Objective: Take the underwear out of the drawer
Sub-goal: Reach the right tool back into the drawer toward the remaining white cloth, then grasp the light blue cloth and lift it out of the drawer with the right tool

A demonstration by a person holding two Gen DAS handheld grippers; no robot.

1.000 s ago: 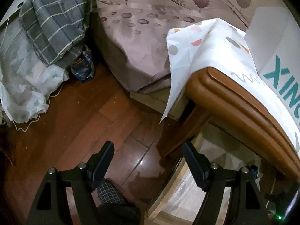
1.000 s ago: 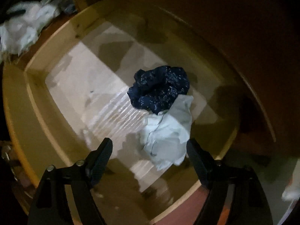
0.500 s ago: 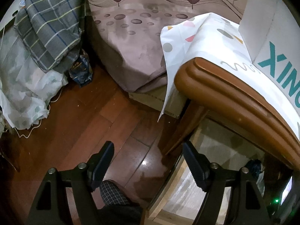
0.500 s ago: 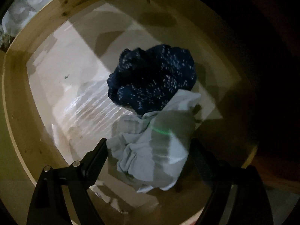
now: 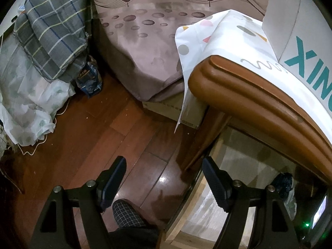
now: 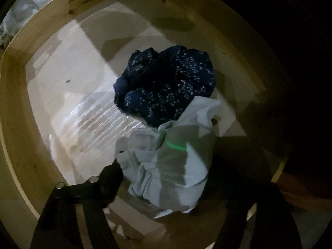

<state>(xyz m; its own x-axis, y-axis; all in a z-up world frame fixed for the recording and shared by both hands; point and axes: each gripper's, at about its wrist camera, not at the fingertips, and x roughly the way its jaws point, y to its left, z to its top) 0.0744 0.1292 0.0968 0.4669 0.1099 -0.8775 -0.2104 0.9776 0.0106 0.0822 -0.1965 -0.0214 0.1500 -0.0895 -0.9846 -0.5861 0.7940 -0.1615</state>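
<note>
The drawer (image 6: 25, 108) stands open, and both pieces of underwear lie inside it, touching — a dark speckled piece (image 6: 166, 83) farther in, a pale piece (image 6: 172, 166) nearer. The right gripper (image 6: 164, 178) points down over the pale piece, its jaws closing with the cloth between them — not yet lifted. The left gripper (image 5: 164, 178) hangs slack over the floor (image 5: 103, 137), grasping nothing. Nothing is out yet.

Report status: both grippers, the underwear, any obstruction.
Right gripper closing around pale underwear in drawer. Left gripper open, empty, over floor. Dark underwear touching the pale one.
</note>
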